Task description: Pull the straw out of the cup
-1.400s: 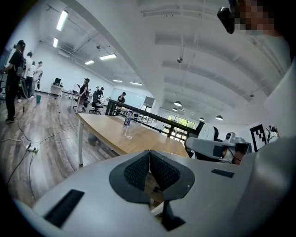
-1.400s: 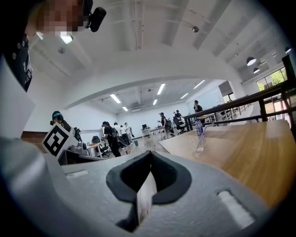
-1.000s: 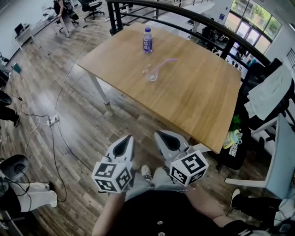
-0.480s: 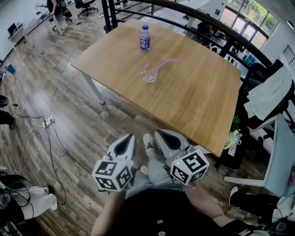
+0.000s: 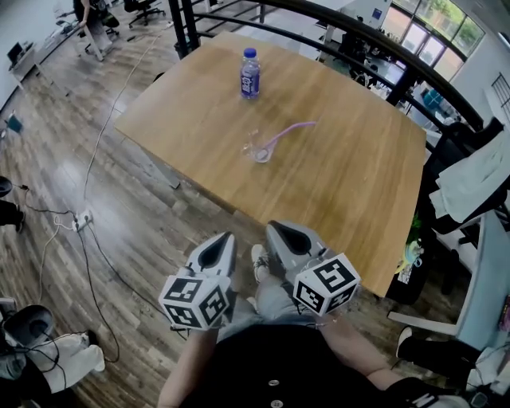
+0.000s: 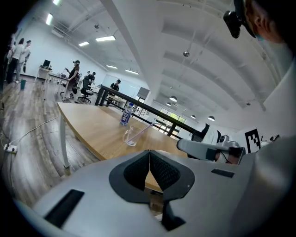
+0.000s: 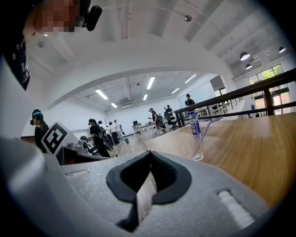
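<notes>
Cup (image 5: 260, 149) with straw (image 5: 288, 131) mid surface (image 5: 351, 191); bottle (image 5: 250, 74) beyond, well apart. Open wood around. Left tongs (image 5: 222, 238), right tongs (image 5: 276, 229) pressed together, empty, off near edge.

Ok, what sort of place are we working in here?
Probably an open-plan office or lab: desks with swivel chairs stand past a black railing, people work in the background, and cables trail over the wood floor.

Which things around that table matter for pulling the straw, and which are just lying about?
For the job: cup; straw leaning in it.
Lying about: bottle farther back on the table; power strip on the floor; white cloth at right.
</notes>
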`<state>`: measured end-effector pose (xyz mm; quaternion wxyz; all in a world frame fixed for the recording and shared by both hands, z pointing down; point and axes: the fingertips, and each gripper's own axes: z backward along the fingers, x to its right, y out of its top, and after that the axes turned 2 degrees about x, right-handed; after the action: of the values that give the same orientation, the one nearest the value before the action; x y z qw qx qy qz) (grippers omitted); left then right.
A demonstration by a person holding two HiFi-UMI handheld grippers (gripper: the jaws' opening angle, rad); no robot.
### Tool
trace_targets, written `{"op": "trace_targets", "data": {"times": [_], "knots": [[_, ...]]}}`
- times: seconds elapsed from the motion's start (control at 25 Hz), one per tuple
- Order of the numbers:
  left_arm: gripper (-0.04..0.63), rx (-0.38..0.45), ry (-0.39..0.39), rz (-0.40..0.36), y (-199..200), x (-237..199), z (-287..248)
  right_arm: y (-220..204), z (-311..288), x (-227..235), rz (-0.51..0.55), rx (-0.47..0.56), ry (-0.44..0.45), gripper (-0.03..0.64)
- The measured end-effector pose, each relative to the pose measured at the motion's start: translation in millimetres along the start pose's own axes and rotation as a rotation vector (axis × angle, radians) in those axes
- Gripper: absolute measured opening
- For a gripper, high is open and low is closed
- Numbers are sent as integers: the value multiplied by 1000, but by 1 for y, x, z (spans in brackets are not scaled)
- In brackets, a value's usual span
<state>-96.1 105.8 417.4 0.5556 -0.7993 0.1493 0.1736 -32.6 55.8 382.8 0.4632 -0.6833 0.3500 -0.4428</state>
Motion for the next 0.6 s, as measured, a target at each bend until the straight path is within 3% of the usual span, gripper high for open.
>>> {"op": "trace_targets", "data": {"times": [0.36,0.6], "knots": [[18,6,14,19,60,-36,-79,41,-74,74,13,-6,-3,-2],[18,-7,12,11,80,-44,-132,46,-98,119,-7,-30,0,-2]]}}
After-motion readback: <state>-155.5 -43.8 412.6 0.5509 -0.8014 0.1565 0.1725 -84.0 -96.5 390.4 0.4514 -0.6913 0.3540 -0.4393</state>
